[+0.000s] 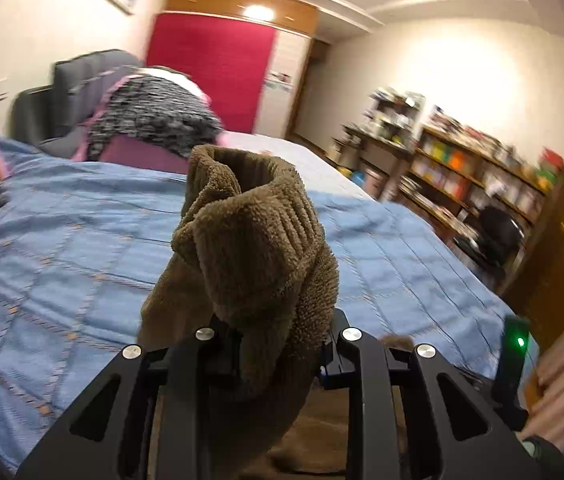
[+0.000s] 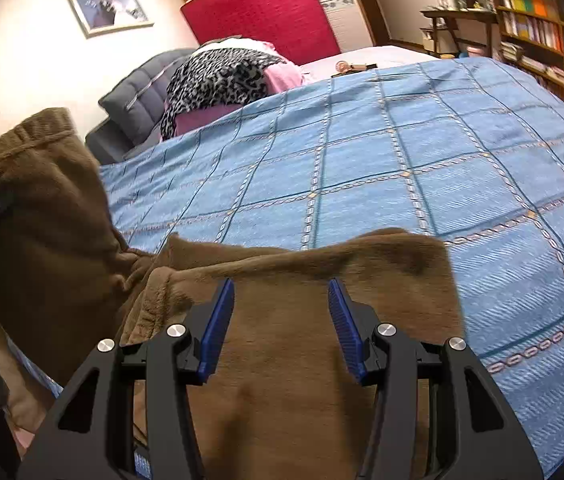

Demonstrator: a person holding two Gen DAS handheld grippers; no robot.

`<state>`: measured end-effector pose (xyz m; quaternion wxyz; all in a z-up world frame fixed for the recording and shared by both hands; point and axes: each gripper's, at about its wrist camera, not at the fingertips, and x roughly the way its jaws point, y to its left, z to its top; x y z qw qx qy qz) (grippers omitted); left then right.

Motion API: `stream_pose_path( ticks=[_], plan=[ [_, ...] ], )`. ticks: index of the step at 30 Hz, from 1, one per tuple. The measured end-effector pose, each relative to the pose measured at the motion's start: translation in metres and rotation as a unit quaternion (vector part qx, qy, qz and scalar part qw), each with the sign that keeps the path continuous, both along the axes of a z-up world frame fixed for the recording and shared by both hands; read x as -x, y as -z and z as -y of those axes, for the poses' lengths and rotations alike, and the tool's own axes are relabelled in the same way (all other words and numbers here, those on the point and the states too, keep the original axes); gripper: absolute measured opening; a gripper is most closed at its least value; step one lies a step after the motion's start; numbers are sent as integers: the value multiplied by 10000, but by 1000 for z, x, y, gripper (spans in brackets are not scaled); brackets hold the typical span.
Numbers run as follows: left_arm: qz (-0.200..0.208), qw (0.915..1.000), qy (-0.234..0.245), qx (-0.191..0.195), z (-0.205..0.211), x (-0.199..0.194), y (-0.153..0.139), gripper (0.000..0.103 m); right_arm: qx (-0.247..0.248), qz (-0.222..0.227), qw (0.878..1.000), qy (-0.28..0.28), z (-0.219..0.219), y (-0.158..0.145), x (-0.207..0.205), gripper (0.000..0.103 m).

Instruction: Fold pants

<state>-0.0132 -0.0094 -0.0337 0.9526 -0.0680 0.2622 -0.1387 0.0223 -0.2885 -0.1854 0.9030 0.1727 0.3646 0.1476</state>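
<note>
The pants [image 1: 250,248] are brown fleece with a ribbed cuff. My left gripper [image 1: 278,344] is shut on a bunched end of them and holds it up above the bed; the fabric hides the fingertips. In the right wrist view the pants [image 2: 301,340] lie partly spread on the blue bedspread, with the lifted part hanging at the left [image 2: 42,208]. My right gripper [image 2: 280,312] is open just above the flat brown fabric, its blue pads [image 2: 218,320] wide apart, holding nothing.
A blue checked bedspread [image 2: 421,168] covers the bed. A leopard-print and pink pile [image 2: 222,76] lies by the grey headboard [image 2: 138,92]. Small items [image 2: 351,67] sit at the far bed edge. Bookshelves [image 1: 473,176] stand to the right, a red panel [image 1: 210,64] behind.
</note>
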Motion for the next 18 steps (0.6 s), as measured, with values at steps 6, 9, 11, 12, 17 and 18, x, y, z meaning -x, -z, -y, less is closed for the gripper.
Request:
stream_pose_path(
  ticks=[6,9,11,12,17,18],
  plan=[
    [-219,9967,722,-313,74,-2,16,25,-222,-38,9993,301,31,5,7,50],
    [-347,9928,999,-568,108,-6,30,25,-355,-87,9985,412,43,11,10,50],
    [-447,9898,1149,-707,126,-9,42,25,-389,-99,9980,480,50,12,12,50],
    [-491,9885,1215,-760,132,-8,47,25,-402,-103,9979,504,53,13,13,50],
    [-738,9803,1497,-1054,167,-16,73,26,-458,-139,9968,644,66,17,14,50],
    [-816,9783,1552,-1105,170,-17,78,27,-471,-153,9965,676,68,18,14,50]
  ],
)
